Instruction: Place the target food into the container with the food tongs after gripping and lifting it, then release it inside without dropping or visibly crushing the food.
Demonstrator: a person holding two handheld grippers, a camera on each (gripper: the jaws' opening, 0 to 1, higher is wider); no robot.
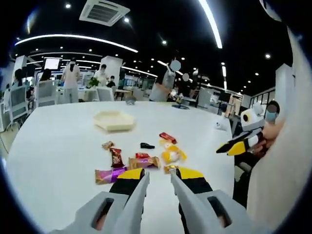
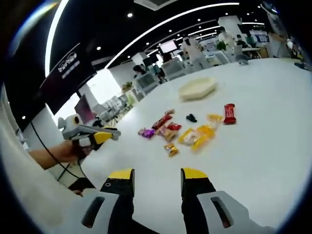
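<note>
My left gripper (image 1: 159,176) is released, jaws parted above the near edge of the snack pile, gripping nothing. My right gripper (image 2: 158,178) is likewise spread and empty, held short of the pile. The wrapped snacks (image 1: 141,161) lie scattered mid-table (image 1: 58,146). The shallow cream container (image 1: 114,120) sits beyond them, on the far side, well apart.

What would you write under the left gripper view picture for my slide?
Open yellow-tipped hand-held gripper hovers over wrapped snacks scattered on a white table, pale hexagonal tray beyond.
</note>
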